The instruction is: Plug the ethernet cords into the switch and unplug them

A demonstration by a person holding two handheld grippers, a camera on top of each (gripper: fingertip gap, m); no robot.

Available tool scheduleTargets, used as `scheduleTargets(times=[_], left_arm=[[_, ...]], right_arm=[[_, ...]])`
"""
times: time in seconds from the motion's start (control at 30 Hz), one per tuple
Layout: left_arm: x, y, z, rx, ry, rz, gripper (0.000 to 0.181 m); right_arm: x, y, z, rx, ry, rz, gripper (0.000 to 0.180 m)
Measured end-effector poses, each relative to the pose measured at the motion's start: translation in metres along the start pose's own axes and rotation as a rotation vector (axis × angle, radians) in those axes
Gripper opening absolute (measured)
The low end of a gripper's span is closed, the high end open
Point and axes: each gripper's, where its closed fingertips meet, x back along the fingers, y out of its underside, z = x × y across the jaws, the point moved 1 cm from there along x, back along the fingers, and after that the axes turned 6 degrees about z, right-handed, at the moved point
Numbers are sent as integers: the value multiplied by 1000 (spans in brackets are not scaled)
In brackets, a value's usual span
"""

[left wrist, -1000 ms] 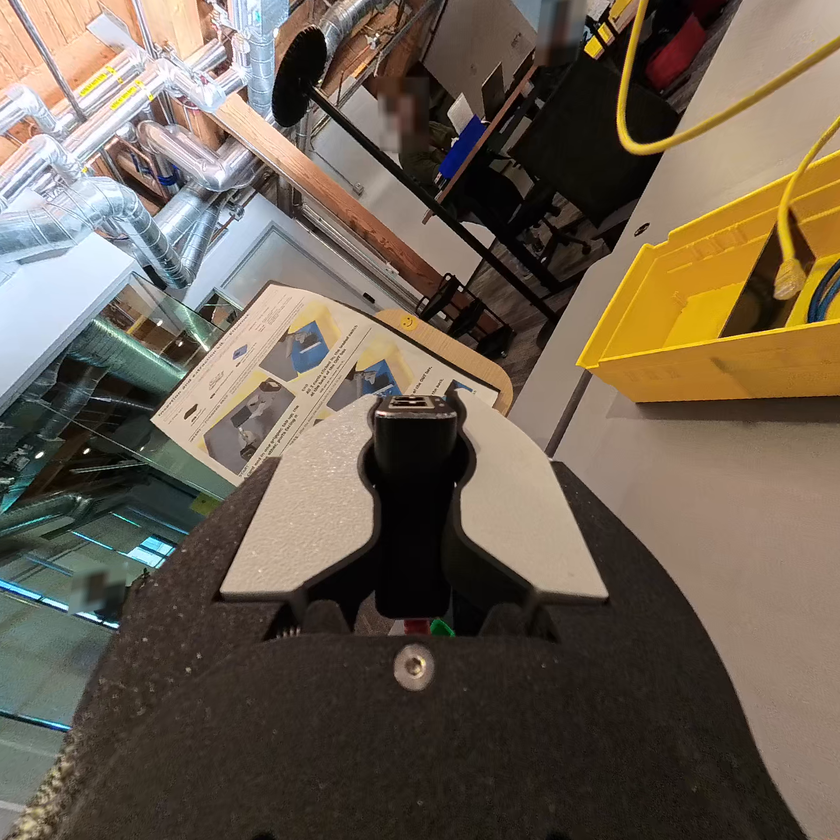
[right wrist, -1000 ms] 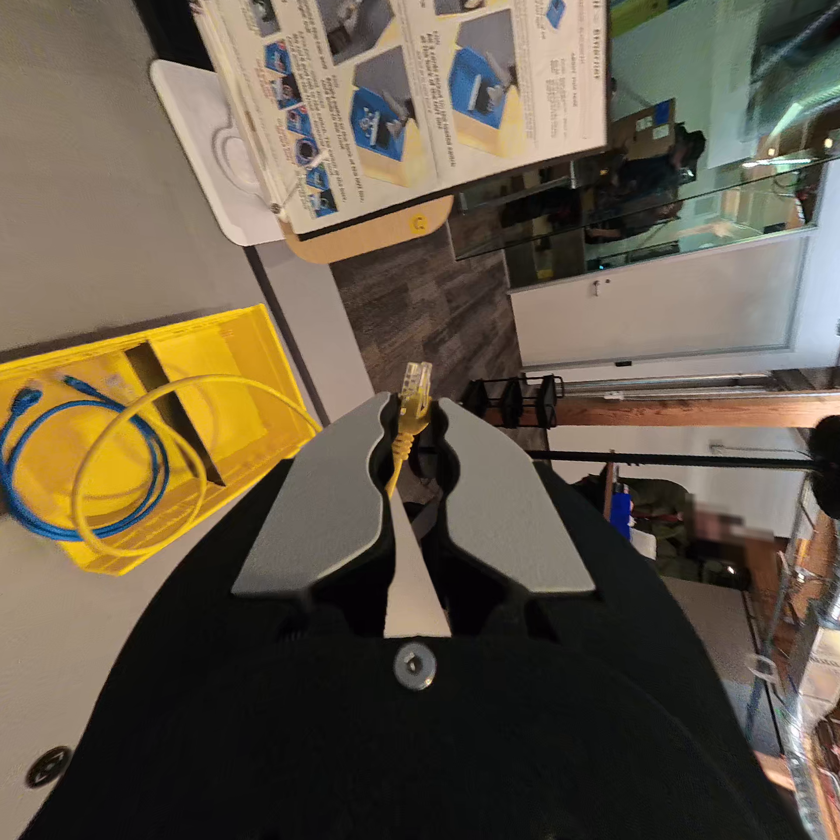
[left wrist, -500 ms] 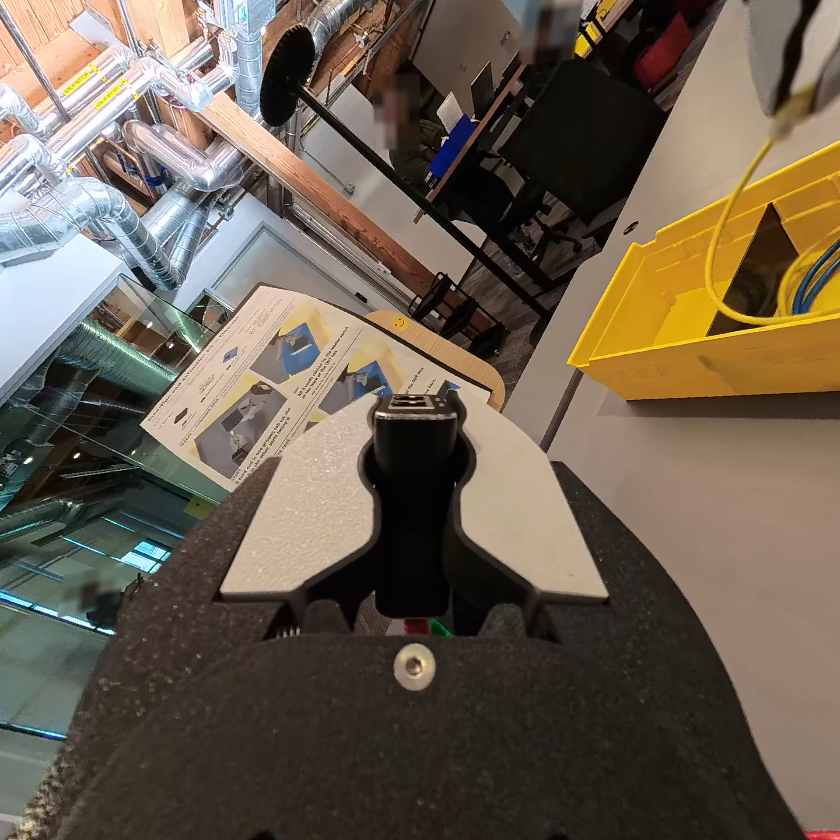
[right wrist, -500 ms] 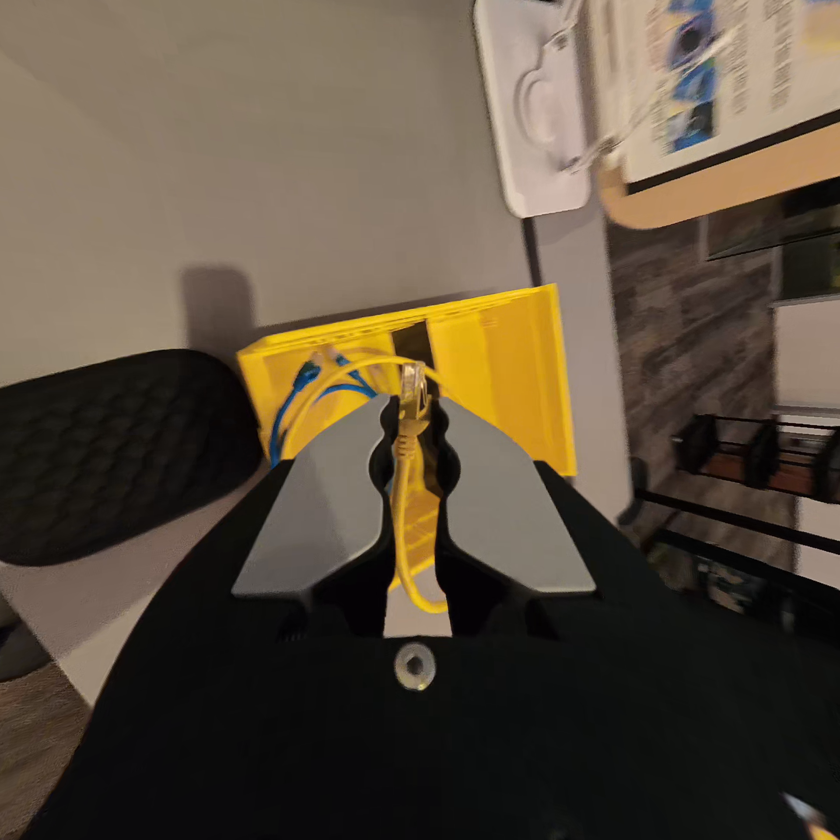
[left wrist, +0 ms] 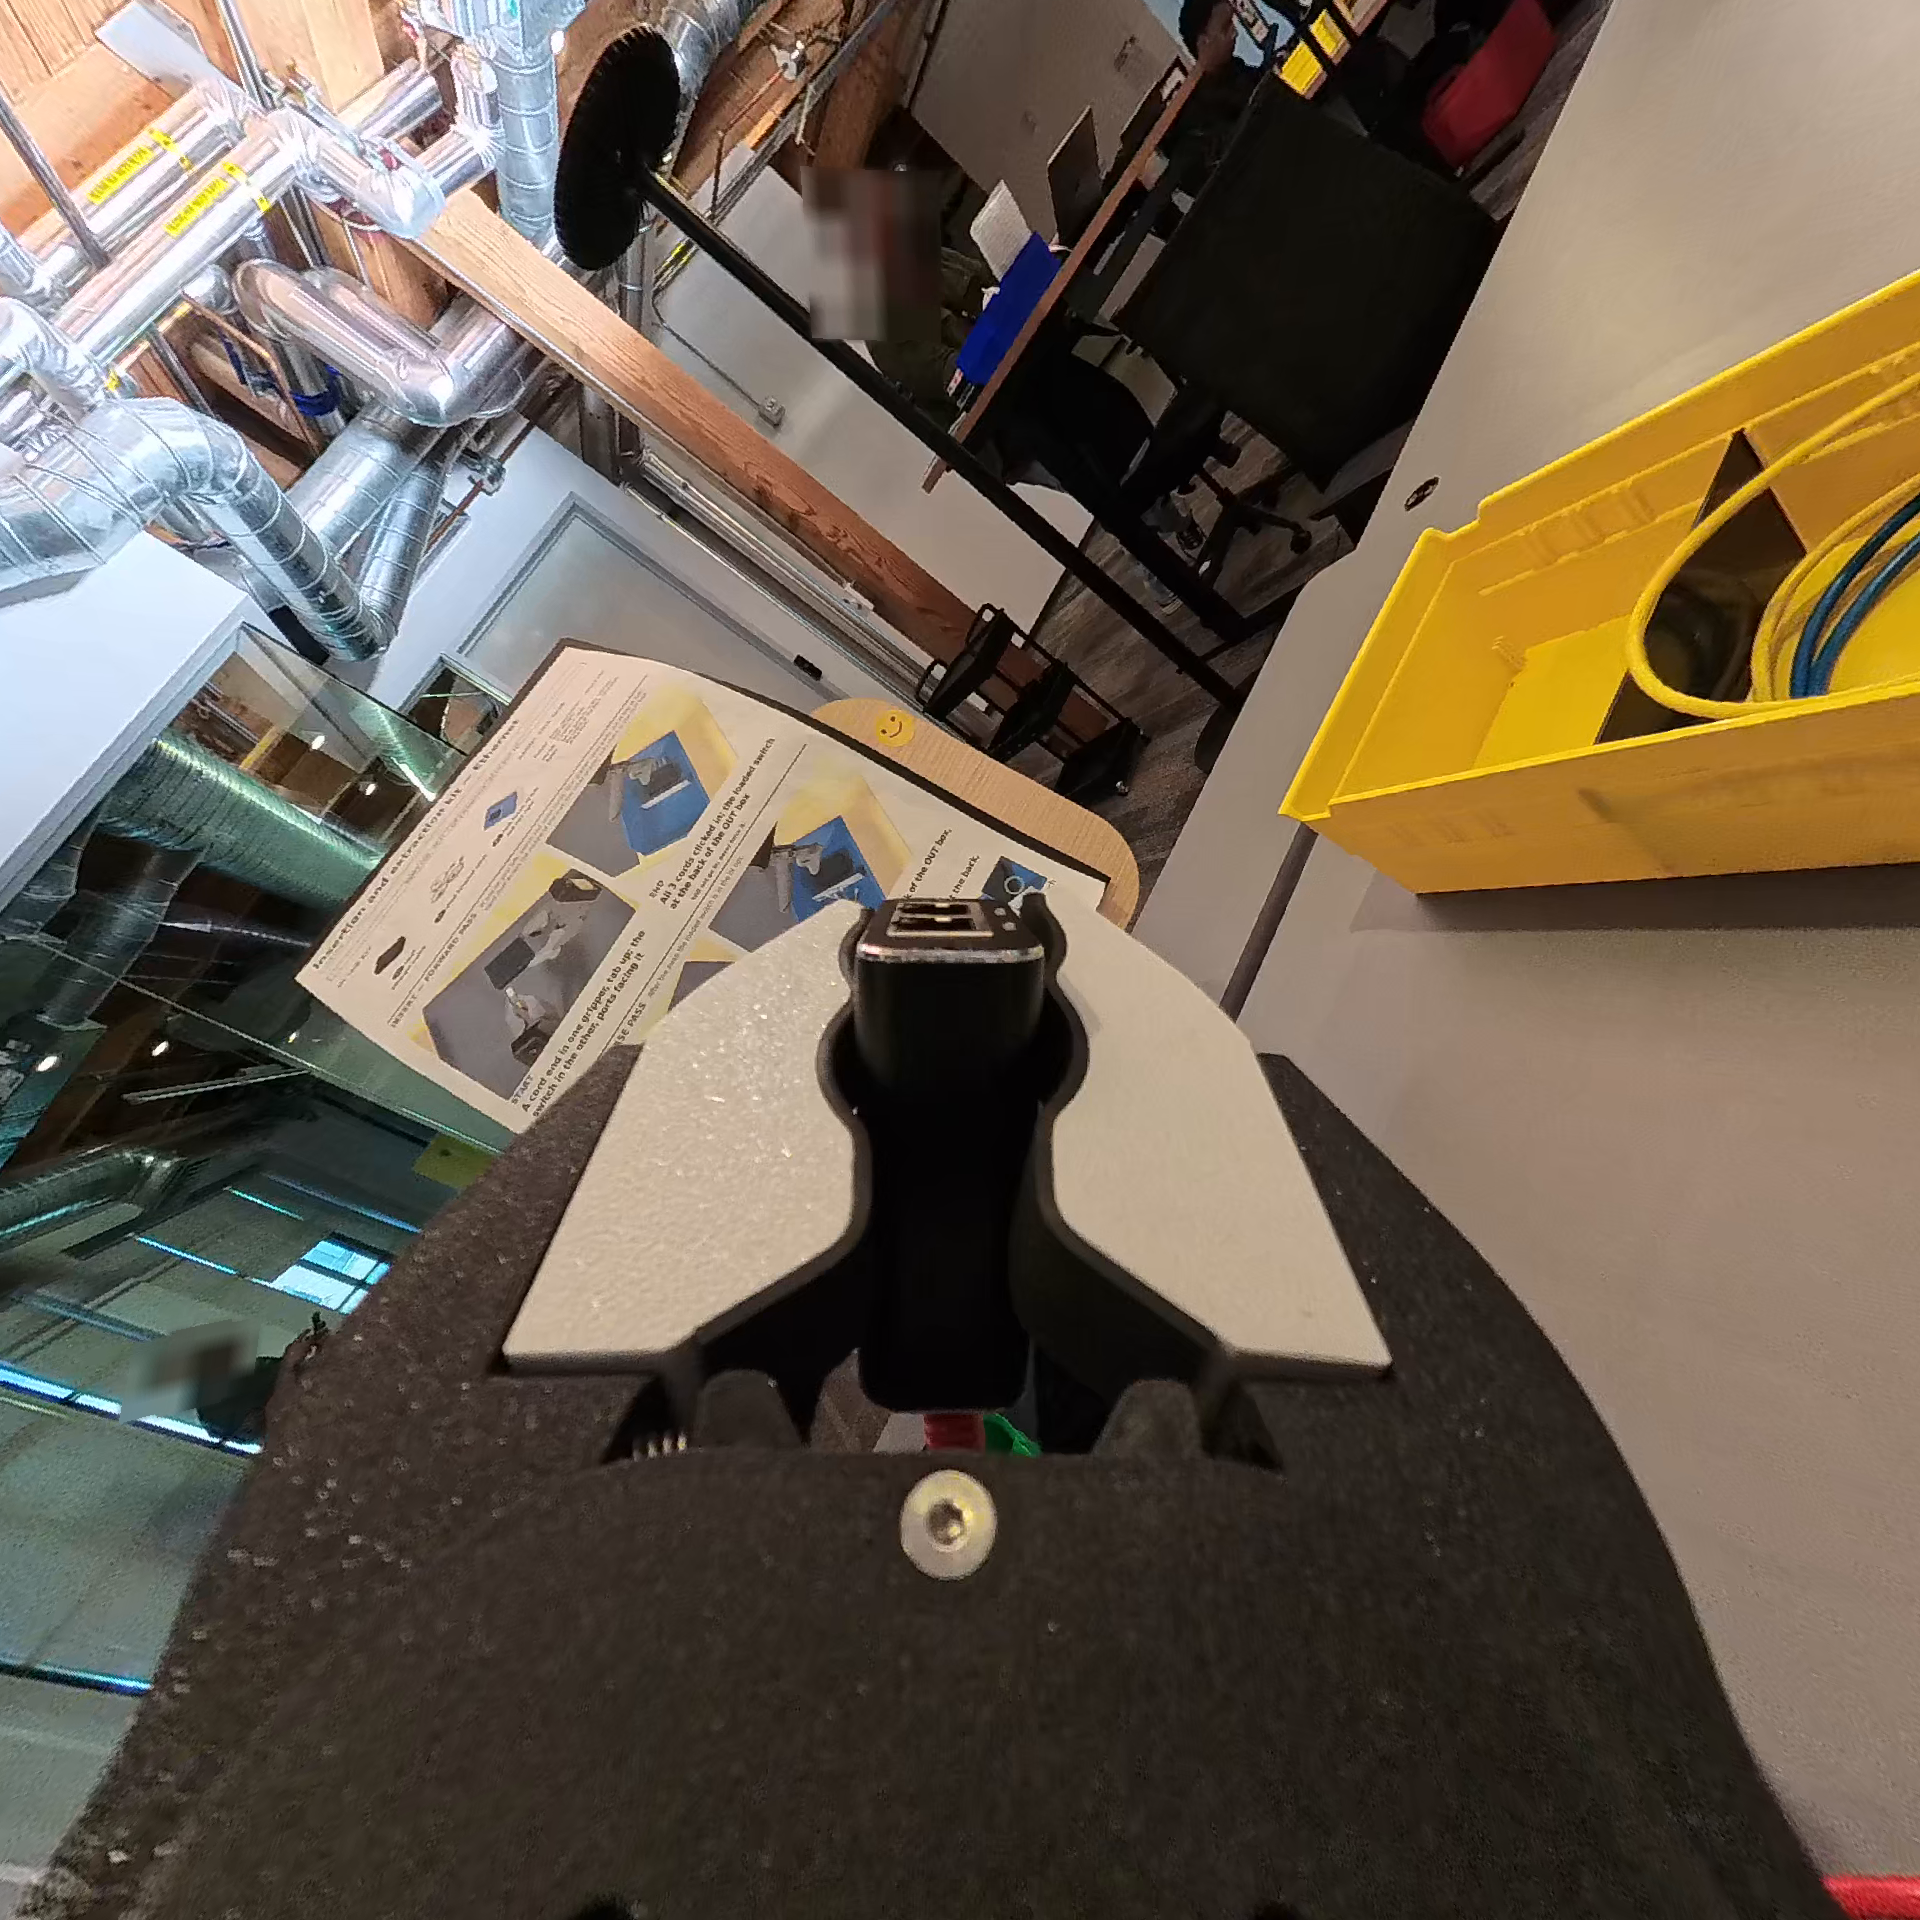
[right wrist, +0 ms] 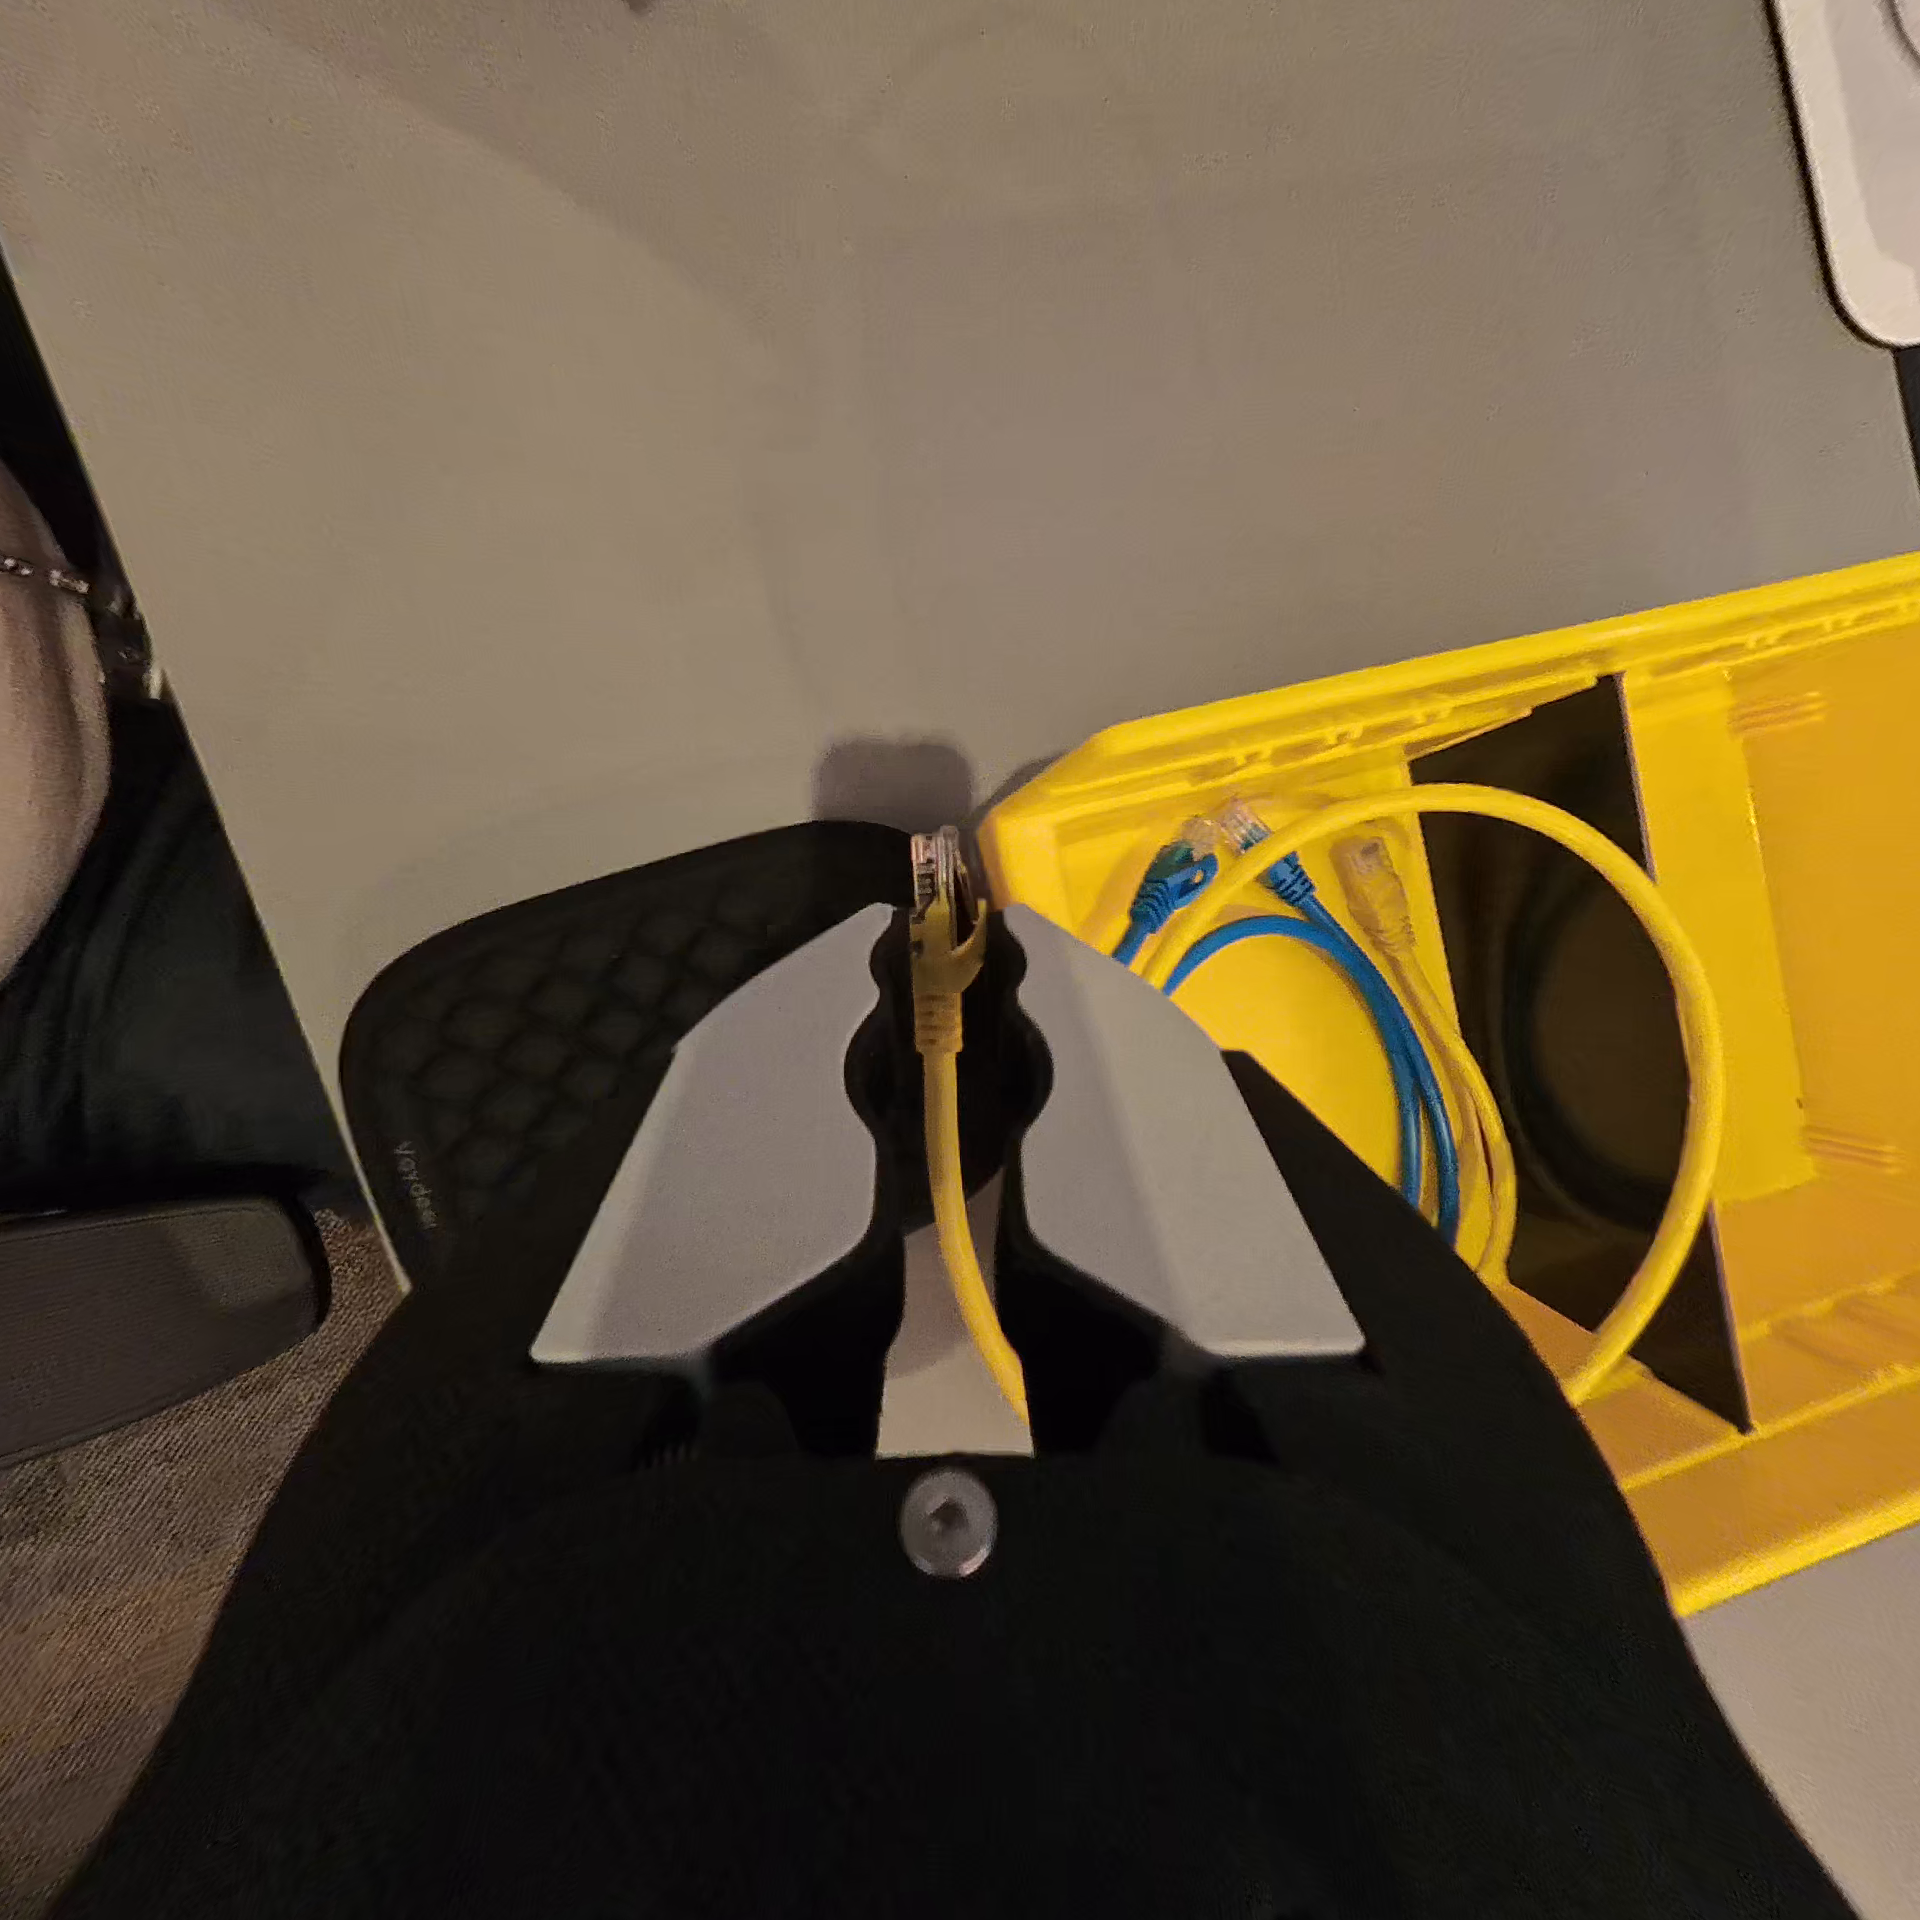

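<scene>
The black switch (left wrist: 948, 1132) is being clamped lengthwise by the left gripper (left wrist: 951, 940) — ports pointing forward; the yellow ethernet cord (right wrist: 940, 997) is being pinched by the right gripper (right wrist: 943, 914) — plug pointing forward.

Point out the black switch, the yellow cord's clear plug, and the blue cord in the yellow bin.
Black switch (left wrist: 943, 1101): left wrist view, top face of its body, between the claw fingers.
Yellow cord's clear plug (right wrist: 931, 864): right wrist view, transparent tip.
Blue cord (right wrist: 1405, 1049): right wrist view, middle of its run.
</scene>
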Motion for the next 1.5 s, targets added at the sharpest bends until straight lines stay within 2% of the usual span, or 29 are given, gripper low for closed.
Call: scheduleTargets(times=[0.2, 0.3, 0.37, 0.43, 0.47, 0.57, 0.6, 0.77, 0.83, 0.93, 1.03, 1.13, 1.2, 1.27, 1.33, 1.43, 1.5], left_arm=[[-2, -4, 5, -12, 15, 2, 26], [-3, -5, 8, -23, 20, -2, 26], [-3, -5, 8, -24, 22, -2, 26], [-4, -5, 9, -22, 24, -2, 26], [-4, -4, 9, -22, 26, -4, 26], [-6, -3, 12, -25, 34, -10, 26], [-6, -3, 13, -27, 38, -14, 26], [-7, -4, 16, -28, 55, -20, 26], [-7, -4, 17, -18, 62, -18, 26], [-7, -5, 20, 22, 98, 6, 26], [-5, -14, 28, 112, 183, 84, 26], [0, -34, 35, 247, 286, 227, 25], [7, -49, 39, 328, 356, 322, 25], [16, -64, 43, 401, 436, 417, 25], [25, -79, 45, 467, 500, 506, 26], [33, -89, 47, 532, 572, 575, 26], [33, -89, 48, 551, 594, 584, 26]], right_arm=[[14, -7, 13, -44, 33, 94, 15], [23, -24, -11, -62, -120, 165, 15], [28, -28, -13, 34, -73, 171, 15], [31, -26, -3, 33, -20, 162, 15], [31, -19, 15, 13, 68, 130, 15], [19, 11, 63, -2, 288, -38, 15], [11, 14, 71, -22, 308, -53, 16], [-37, 27, 66, -153, 137, -135, 31], [-36, 14, 65, -152, 115, -59, 40], [-9, -18, 71, -93, 174, 83, 43], [27, -76, 73, 36, 308, 337, 44], [41, -146, 41, 153, 276, 692, 45], [33, -178, 20, 192, 208, 851, 45], [15, -199, 14, 186, 168, 933, 47], [-7, -218, 8, 138, 57, 1000, 48], [-27, -247, -1, 105, -64, 1106, 50], [-26, -262, -1, 124, -53, 1192, 38]])
